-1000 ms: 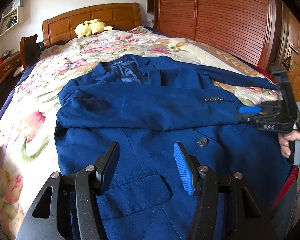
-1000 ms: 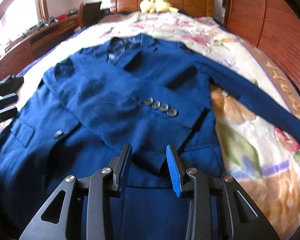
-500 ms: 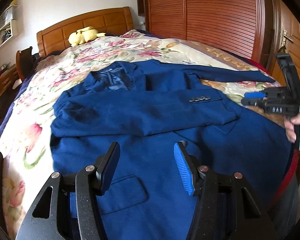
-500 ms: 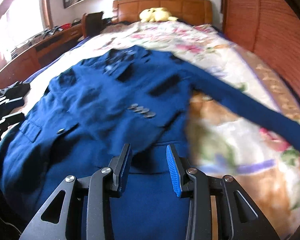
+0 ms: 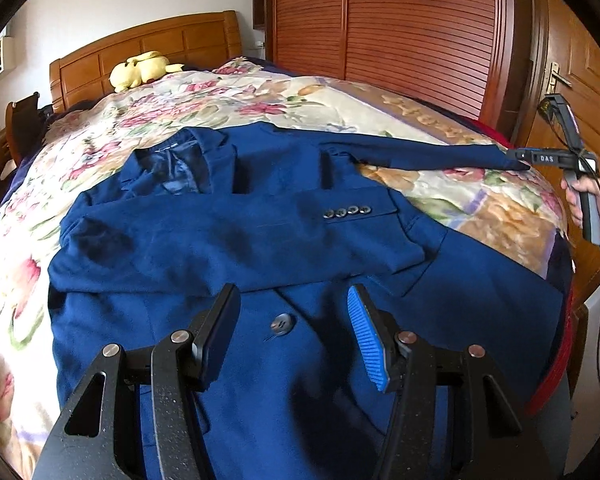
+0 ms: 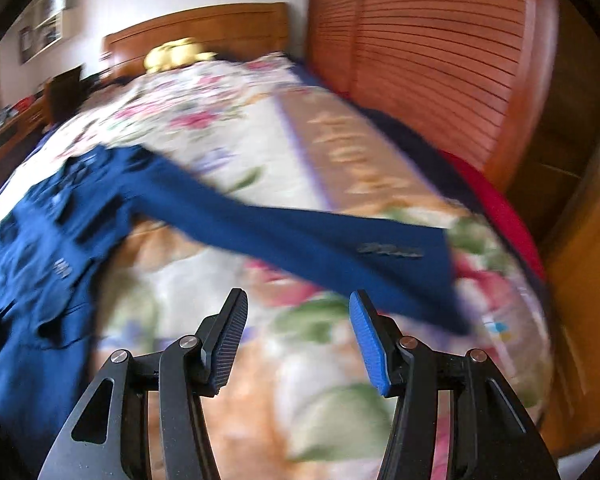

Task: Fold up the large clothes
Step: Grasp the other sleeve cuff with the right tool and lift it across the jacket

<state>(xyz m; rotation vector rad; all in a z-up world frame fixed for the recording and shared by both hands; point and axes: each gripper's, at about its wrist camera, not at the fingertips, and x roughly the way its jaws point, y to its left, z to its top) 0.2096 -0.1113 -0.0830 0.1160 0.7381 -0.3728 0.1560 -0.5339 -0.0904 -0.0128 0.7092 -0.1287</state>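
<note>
In the left wrist view, the blue jacket (image 5: 260, 248) lay face up on the floral bedspread (image 5: 440, 192), one sleeve folded across its chest, the other sleeve (image 5: 412, 152) stretched out toward the bed's edge. The left gripper (image 5: 292, 332) hovered over the front button with its jaws apart and nothing between them. The right gripper (image 5: 518, 156) sat at the outstretched cuff; whether it touched could not be told.

In the blurred right wrist view, the right gripper (image 6: 298, 336) had just been opening, jaws empty above the bedspread (image 6: 260, 152), the sleeve (image 6: 320, 240) just beyond. No containers appeared.
</note>
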